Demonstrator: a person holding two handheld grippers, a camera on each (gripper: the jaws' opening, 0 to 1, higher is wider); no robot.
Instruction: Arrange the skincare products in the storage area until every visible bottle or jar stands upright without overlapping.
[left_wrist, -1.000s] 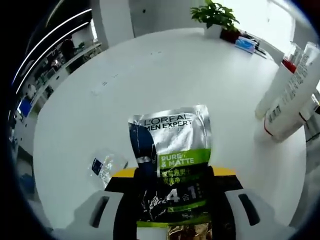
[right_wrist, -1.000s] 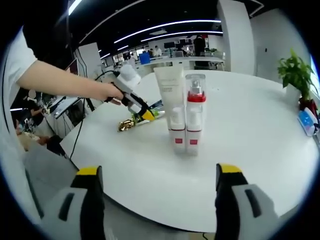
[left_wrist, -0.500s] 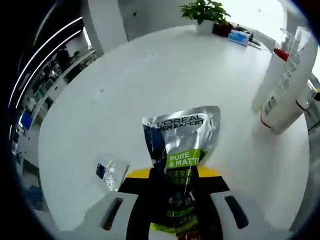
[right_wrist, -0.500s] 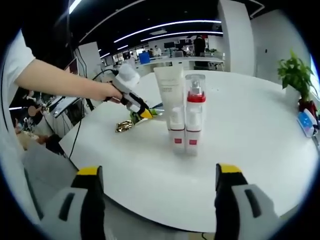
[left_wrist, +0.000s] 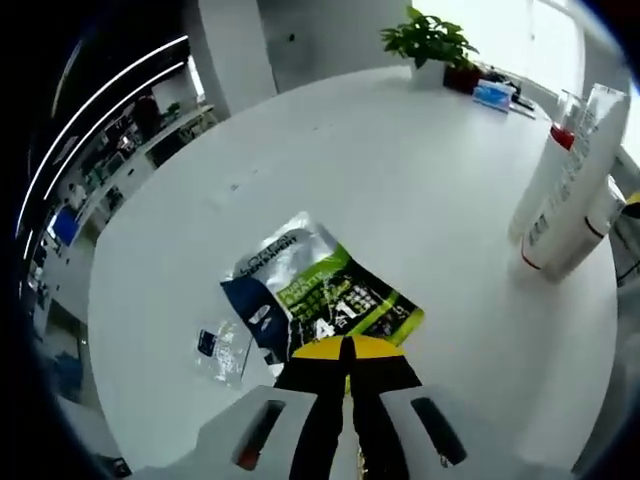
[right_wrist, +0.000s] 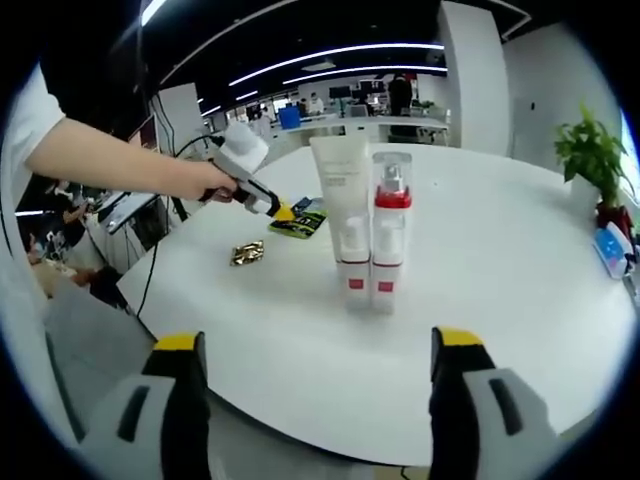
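Meanwhile the left tool (left_wrist: 345, 352) was pressed together above the foil sachet (left_wrist: 318, 296) lying flat on the counter (left_wrist: 400, 170). The right tool (right_wrist: 312, 370) stood spread, facing two upright bottles (right_wrist: 372, 232) mid-counter.

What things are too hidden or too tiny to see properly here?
- White tube, right gripper view: the pump bottle covers its side.
- Small clear sachet, left gripper view: print too tiny to read.
- Gold packet, right gripper view: too small to identify.
- Blue box, left gripper view: blurred.
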